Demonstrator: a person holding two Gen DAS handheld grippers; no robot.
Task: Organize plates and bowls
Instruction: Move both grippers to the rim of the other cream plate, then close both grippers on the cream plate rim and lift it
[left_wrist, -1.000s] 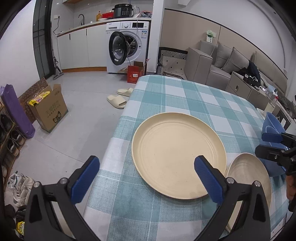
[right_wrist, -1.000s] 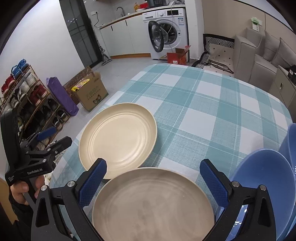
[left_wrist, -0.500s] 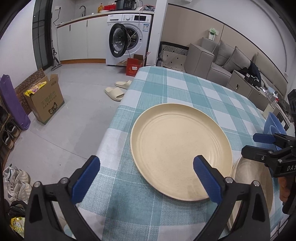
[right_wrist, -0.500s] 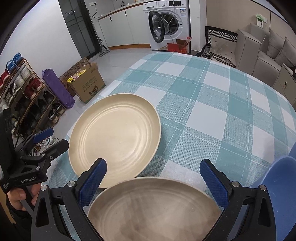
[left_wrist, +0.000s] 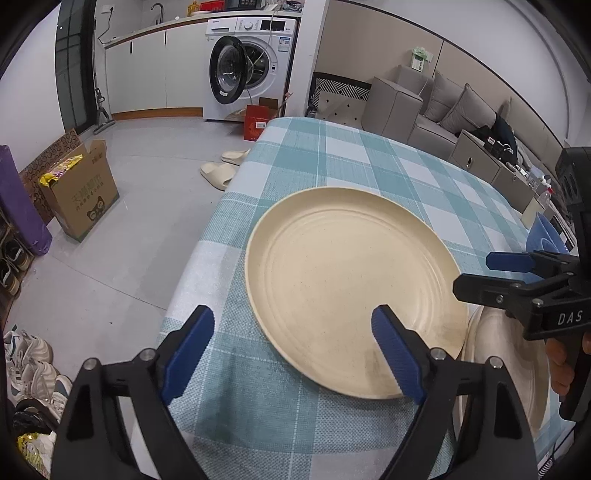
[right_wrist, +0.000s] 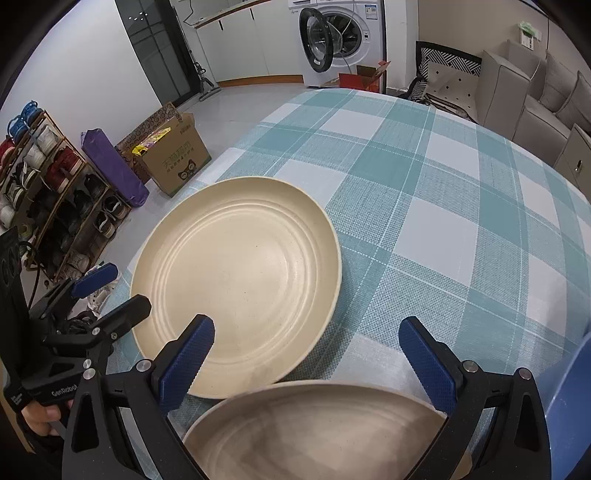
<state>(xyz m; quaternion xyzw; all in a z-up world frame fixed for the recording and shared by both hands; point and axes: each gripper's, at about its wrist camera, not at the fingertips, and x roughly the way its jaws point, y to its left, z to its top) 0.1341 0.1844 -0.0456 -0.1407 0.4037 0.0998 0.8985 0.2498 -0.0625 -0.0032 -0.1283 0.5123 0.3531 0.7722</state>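
A large cream plate (left_wrist: 351, 291) lies flat on the worktop (left_wrist: 369, 162), which is covered by a teal checked cloth, close to its left edge. A second cream plate (right_wrist: 321, 432) sits just to its right, nearer the front, their rims almost meeting. The left tool (left_wrist: 293, 354) hangs over the large plate's near-left rim; its jaws have just been closing, yet stand wide apart with nothing gripped. The right tool (right_wrist: 308, 365) hovers above the second plate, jaws wide, holding nothing. A blue bowl (right_wrist: 569, 413) rests at the far right.
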